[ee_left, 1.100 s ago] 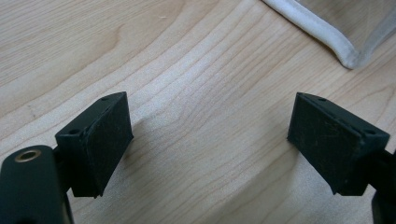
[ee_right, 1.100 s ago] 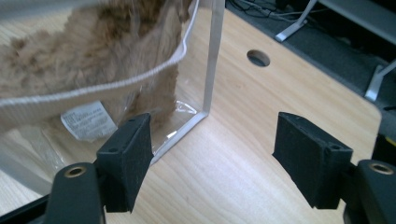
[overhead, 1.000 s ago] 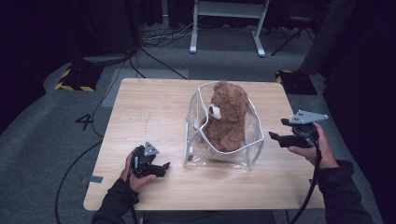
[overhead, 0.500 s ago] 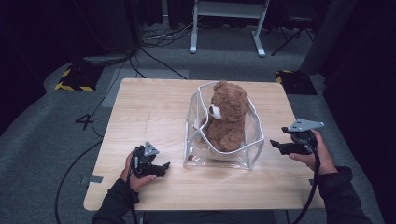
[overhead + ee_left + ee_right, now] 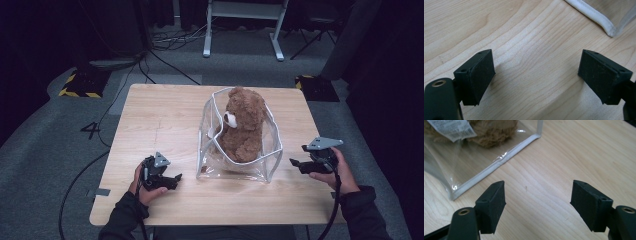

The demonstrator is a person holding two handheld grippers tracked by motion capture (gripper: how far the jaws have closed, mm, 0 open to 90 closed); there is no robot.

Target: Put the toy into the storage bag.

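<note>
- Teddy bear (image 5: pixel 243 125) sits upright inside the clear bag (image 5: pixel 270 150), near the right edge of the table (image 5: pixel 155 115).
- Our left gripper (image 5: pixel 170 181), near the front edge, has wide empty jaws.
- Our right gripper (image 5: pixel 296 163), beside the bag, is wide too.

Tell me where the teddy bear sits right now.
In the high view, the teddy bear sits upright inside the clear bag, right of the table's middle, between both tongs.
</note>
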